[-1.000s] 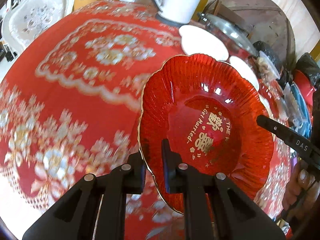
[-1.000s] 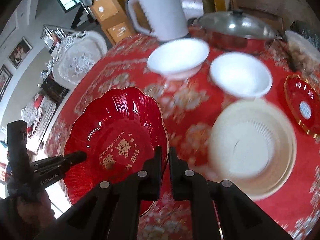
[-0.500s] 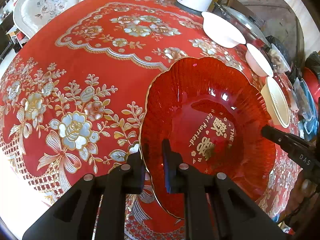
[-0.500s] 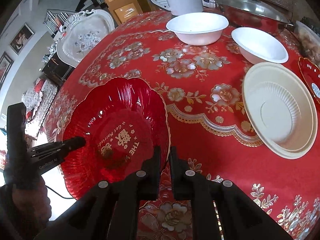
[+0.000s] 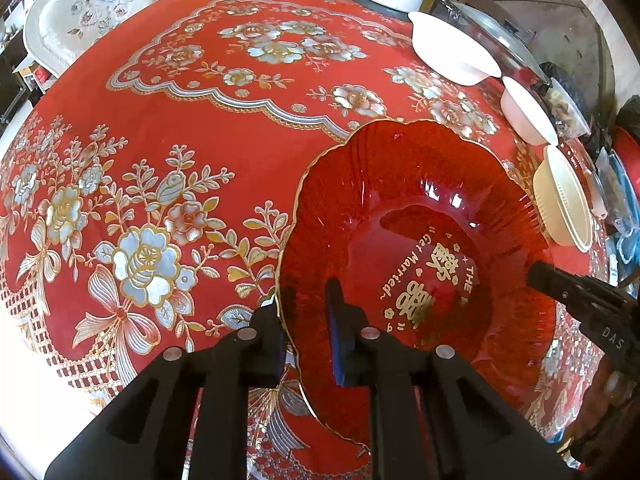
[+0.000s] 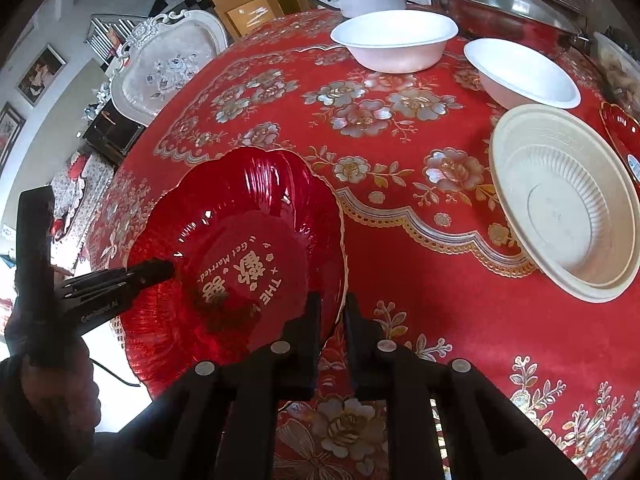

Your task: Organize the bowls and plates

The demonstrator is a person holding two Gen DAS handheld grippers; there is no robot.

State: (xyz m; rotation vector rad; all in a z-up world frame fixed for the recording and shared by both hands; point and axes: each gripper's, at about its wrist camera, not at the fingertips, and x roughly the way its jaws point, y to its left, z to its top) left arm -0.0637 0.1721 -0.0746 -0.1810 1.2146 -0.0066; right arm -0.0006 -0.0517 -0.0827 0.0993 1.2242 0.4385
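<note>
Red plate (image 5: 416,264) nearer the tablecloth (image 5: 200,120)

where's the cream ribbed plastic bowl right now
In the right wrist view the cream ribbed plastic bowl sits at the right on the red floral tablecloth, just in front of the smaller white bowl, apart from the red scalloped glass plate.

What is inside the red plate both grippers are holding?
The red plate holds nothing loose: only gold printed lettering and glare. Each gripper's inner finger covers a bit of rim.

Open tablecloth (image 5: 248,128) left of red plate (image 5: 416,248) (bowls (image 6: 560,200) crowding the right).
</note>
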